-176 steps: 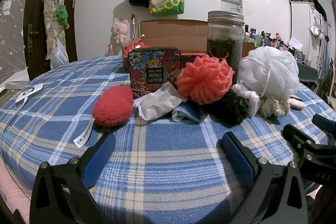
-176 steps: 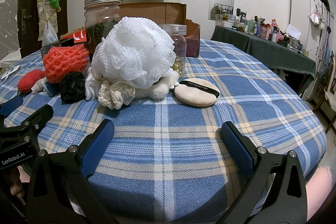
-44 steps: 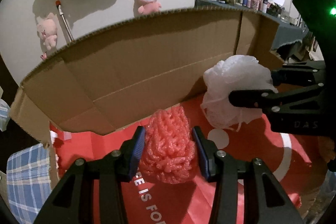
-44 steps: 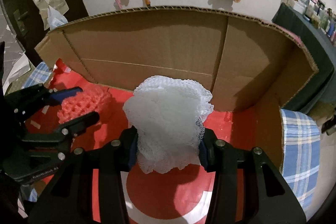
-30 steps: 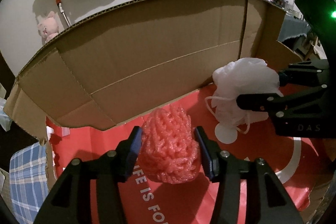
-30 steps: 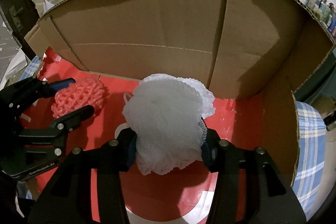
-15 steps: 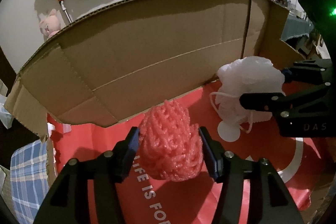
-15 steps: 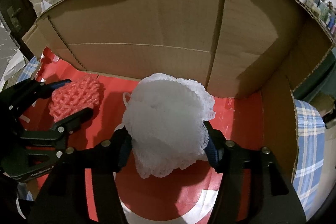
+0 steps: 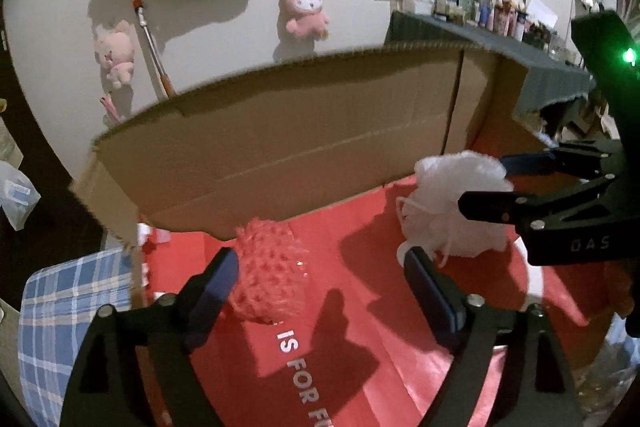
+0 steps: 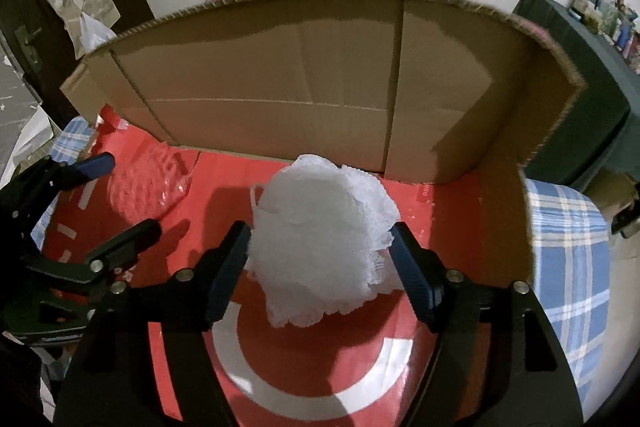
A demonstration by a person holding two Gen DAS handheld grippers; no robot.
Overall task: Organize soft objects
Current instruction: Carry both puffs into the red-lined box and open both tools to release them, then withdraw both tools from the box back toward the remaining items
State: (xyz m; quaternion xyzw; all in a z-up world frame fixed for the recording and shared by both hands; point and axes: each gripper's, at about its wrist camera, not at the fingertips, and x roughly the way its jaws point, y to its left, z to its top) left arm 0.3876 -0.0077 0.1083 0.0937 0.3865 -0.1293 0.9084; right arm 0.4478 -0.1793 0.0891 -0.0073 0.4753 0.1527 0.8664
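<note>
Both grippers are inside the cardboard box (image 9: 280, 131), which has a red printed floor (image 9: 360, 327). My left gripper (image 9: 324, 283) is open; the coral mesh pouf (image 9: 270, 277) lies on the floor against its left finger, free of the right one. In the right wrist view the pouf (image 10: 146, 187) is blurred, between the left gripper's fingers. My right gripper (image 10: 322, 267) has its jaws spread wide, with the white mesh pouf (image 10: 324, 243) between the pads and seemingly resting on the floor. The white pouf also shows in the left wrist view (image 9: 452, 211).
The box's tall back flap (image 10: 320, 75) stands just behind both poufs, and its right wall (image 10: 552, 95) is close. Blue plaid cloth (image 10: 568, 255) lies outside the box on both sides. Plush toys (image 9: 306, 9) hang on the wall behind.
My left gripper's jaws have opened wide and let go of the coral pouf, which now sits on the box floor. My right gripper's jaws have widened around the white pouf.
</note>
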